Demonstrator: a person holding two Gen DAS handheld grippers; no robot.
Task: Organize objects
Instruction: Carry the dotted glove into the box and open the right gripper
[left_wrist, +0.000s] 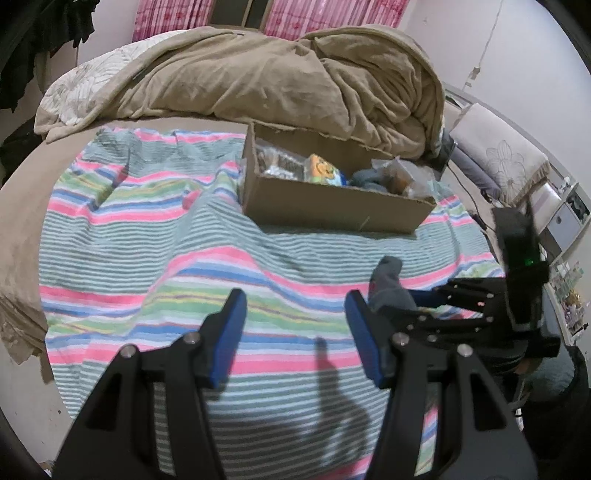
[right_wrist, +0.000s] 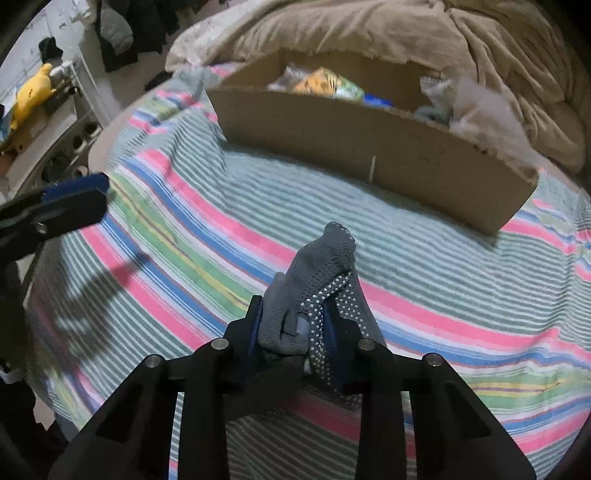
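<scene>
Between the blue pads of the right gripper (right_wrist: 295, 325) sits a grey dotted sock (right_wrist: 317, 280), clamped at its lower part, with its long axis pointing up and forward toward the cardboard box (right_wrist: 369, 147). This box lies straight ahead of the sock, apart from it, on the striped blanket (right_wrist: 443, 258), and it already contains several packets and a grey cloth. I judge the coming move is to carry the sock forward over the near wall of the box. On the side away from the box, the left gripper (left_wrist: 295, 332) hangs wide and holds nothing, so the right one is nearer.
</scene>
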